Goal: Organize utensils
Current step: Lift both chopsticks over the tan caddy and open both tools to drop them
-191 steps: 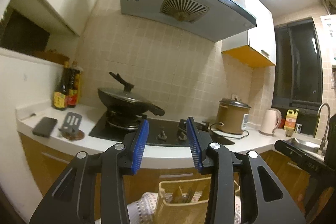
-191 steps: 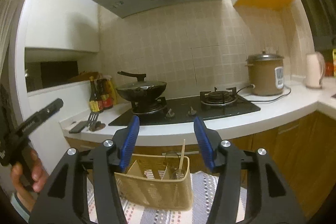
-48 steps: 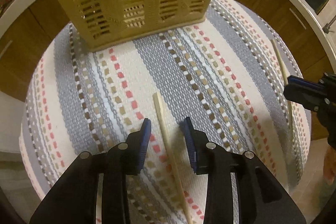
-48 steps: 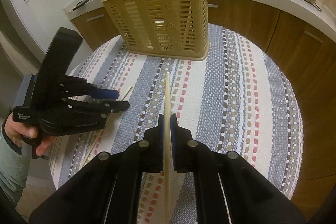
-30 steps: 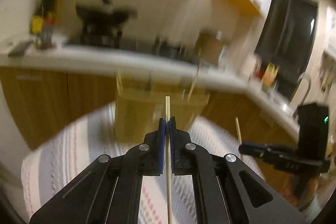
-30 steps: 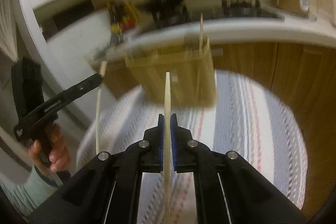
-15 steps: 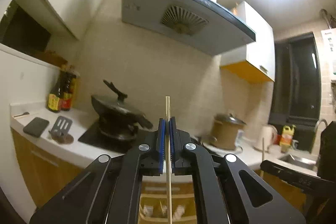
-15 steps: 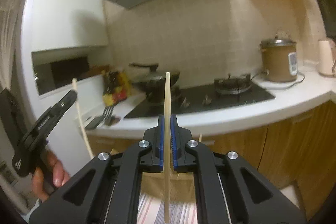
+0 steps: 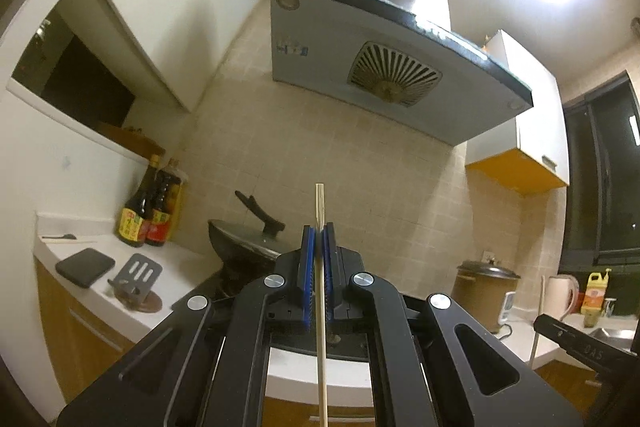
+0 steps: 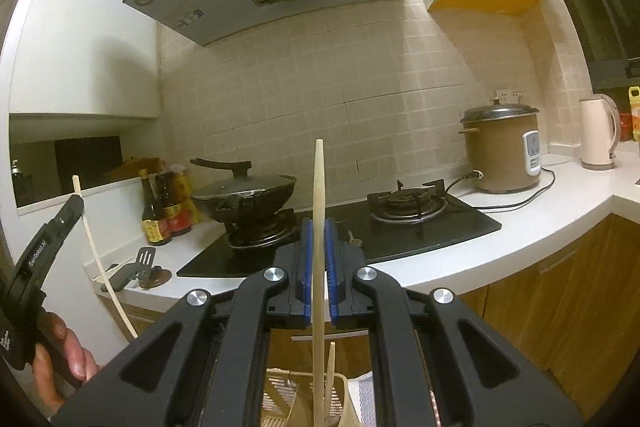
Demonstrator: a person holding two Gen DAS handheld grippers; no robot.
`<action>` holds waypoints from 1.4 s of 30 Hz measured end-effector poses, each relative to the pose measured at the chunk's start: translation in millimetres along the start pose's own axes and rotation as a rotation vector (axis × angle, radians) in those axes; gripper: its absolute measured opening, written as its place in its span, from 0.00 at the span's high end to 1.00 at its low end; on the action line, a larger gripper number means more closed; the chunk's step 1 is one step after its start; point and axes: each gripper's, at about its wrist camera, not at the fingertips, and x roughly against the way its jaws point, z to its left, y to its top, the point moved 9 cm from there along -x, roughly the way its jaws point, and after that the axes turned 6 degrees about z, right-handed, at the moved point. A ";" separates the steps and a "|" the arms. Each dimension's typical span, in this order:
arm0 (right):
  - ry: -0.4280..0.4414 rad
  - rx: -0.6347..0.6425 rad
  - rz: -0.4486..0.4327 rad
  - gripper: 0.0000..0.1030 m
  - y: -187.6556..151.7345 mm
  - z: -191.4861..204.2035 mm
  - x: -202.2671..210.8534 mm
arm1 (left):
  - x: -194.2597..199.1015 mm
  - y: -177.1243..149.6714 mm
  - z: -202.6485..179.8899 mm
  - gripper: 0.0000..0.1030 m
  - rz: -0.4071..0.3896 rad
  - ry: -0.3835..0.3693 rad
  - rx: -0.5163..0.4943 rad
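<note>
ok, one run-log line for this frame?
left gripper: shut on chopstick | right gripper: shut on chopstick | both upright | basket: below right gripper

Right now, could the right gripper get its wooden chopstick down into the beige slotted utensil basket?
Probably yes. The right gripper, shut on the wooden chopstick, is above the beige slotted utensil basket, whose open top shows directly below with nothing between, though another stick already stands inside.

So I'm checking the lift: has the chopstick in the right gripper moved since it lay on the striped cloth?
Yes. The chopstick, clamped in the right gripper, has risen: its tip now stands above the wok on the counter, with the basket below.
</note>
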 end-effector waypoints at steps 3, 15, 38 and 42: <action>0.010 -0.012 -0.005 0.96 0.0 3.3 -7.1 | -8.7 -8.2 8.3 0.98 0.013 0.007 0.020; -0.013 0.050 -0.029 0.96 -11.3 10.9 -20.5 | -21.9 -26.3 21.8 0.98 0.043 0.021 0.019; -0.013 0.098 0.006 0.84 -51.3 17.7 7.0 | -7.8 -55.0 27.0 0.79 0.169 -0.045 -0.011; -0.005 0.091 0.027 0.76 -56.6 17.9 28.7 | 14.1 -45.1 30.5 0.73 0.189 -0.063 0.001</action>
